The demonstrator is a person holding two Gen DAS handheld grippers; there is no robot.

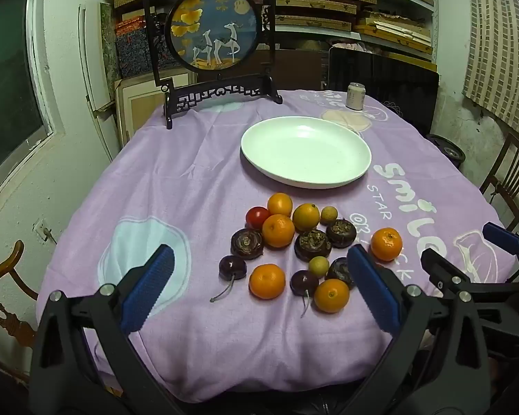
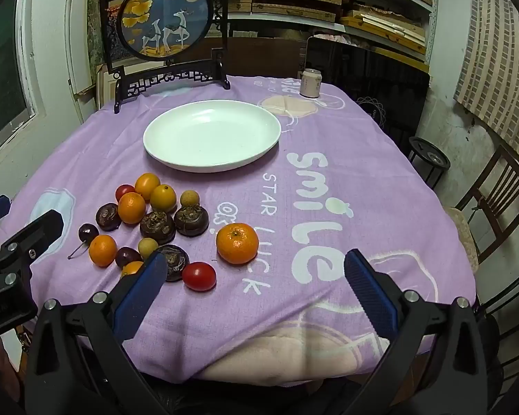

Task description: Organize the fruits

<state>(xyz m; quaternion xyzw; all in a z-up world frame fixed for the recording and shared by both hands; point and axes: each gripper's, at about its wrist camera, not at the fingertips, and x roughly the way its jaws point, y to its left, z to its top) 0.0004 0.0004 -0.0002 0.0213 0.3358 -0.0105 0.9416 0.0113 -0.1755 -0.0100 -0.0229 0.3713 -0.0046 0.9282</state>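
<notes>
Both claws, the left gripper (image 1: 259, 297) and right gripper (image 2: 256, 294), hang spread wide and empty; since the lone mandarin (image 2: 237, 243) lies just ahead of the right one, straddle it squarely before carrying it to the white plate (image 2: 162, 152) beyond.

A matt, woven lilac cloth (image 2: 328, 131) covers the table, and beyond the left gripper (image 1: 259, 290) a glossy white plate (image 1: 306, 150) looks like smooth ceramic. The mandarins (image 1: 278, 231) are finely dimpled with a faint shine, the dark water chestnuts (image 1: 312, 245) rough and dull. Both grippers carry ribbed blue pads (image 2: 370, 294) on matt black plastic.
</notes>
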